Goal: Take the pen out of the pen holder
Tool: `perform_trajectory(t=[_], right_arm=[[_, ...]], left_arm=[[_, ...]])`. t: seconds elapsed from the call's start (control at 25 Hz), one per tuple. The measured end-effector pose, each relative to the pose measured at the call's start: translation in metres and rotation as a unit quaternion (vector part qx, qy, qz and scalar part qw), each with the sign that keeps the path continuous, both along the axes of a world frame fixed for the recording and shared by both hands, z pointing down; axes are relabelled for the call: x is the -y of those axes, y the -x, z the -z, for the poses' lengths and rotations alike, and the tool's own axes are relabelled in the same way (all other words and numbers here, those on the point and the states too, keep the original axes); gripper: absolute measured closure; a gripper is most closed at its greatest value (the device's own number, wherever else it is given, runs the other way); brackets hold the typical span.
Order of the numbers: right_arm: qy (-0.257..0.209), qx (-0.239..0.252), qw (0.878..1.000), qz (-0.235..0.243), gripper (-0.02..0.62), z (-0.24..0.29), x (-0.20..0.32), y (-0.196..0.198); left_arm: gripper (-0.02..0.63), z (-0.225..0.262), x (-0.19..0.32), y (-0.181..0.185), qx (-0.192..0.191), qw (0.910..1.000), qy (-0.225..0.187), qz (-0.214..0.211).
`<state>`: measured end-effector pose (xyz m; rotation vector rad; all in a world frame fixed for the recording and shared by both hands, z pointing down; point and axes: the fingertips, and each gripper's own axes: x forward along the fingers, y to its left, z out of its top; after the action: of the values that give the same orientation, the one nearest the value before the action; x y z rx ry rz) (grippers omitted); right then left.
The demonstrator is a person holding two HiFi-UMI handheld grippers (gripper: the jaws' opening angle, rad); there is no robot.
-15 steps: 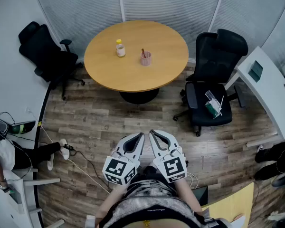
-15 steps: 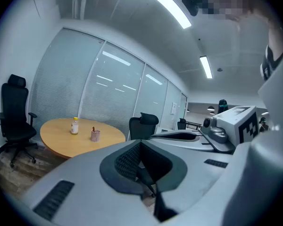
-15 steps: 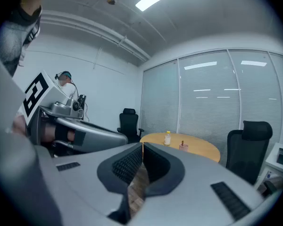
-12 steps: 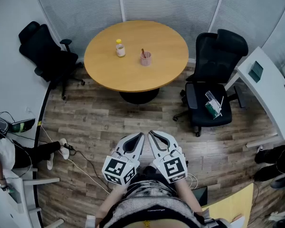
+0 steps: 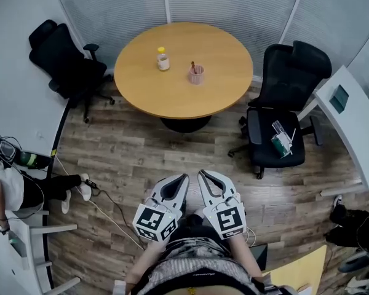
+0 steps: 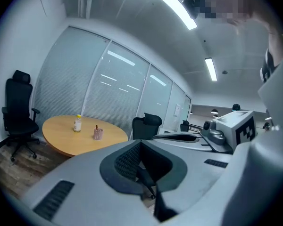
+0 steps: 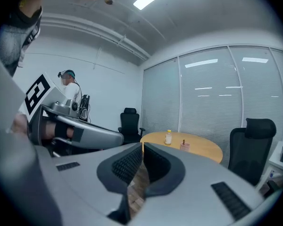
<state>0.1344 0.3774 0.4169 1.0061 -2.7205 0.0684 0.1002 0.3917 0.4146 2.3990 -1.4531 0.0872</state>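
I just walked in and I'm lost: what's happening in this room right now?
A person stands back from the round table, holding the left tongs and right tongs shut and empty near the waist. The pen stands in the pink pen holder, beside a small bottle. Nothing is grasped yet.

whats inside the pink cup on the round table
One dark pen stands in the pink pen holder, its top poking above the rim. The wall hides the pen's lower part; whether anything else lies inside is too small to tell.
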Motion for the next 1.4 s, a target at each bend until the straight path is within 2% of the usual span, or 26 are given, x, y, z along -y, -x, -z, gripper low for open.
perform_trajectory(t=[0.24, 0.4, 0.52, 0.76, 1.0, 1.4], right_arm=[[0.014, 0.021, 1.000, -0.007, 0.569, -0.003, 0.030, 0.016], [-0.008, 0.007, 1.000, -0.014, 0.569, -0.003, 0.067, 0.029], [-0.006, 0.020, 0.999, -0.040, 0.569, 0.004, 0.096, 0.045], [-0.014, 0.015, 0.998, -0.051, 0.569, 0.003, 0.142, 0.066], [-0.009, 0.004, 0.998, -0.064, 0.569, 0.000, 0.173, 0.092], [-0.009, -0.012, 0.998, -0.065, 0.569, -0.012, 0.199, 0.127]], left_arm=[[0.603, -0.007, 0.036, 0.013, -0.007, 0.9999, 0.002, -0.013], [0.603, -0.005, 0.074, 0.021, -0.010, 0.9992, -0.005, -0.039], [0.603, 0.001, 0.105, 0.035, -0.005, 0.9981, -0.015, -0.060], [0.603, 0.000, 0.153, 0.052, -0.003, 0.9965, -0.017, -0.082], [0.603, -0.006, 0.180, 0.075, 0.006, 0.9951, -0.008, -0.098], [0.603, -0.015, 0.201, 0.110, -0.009, 0.9944, -0.005, -0.105]])
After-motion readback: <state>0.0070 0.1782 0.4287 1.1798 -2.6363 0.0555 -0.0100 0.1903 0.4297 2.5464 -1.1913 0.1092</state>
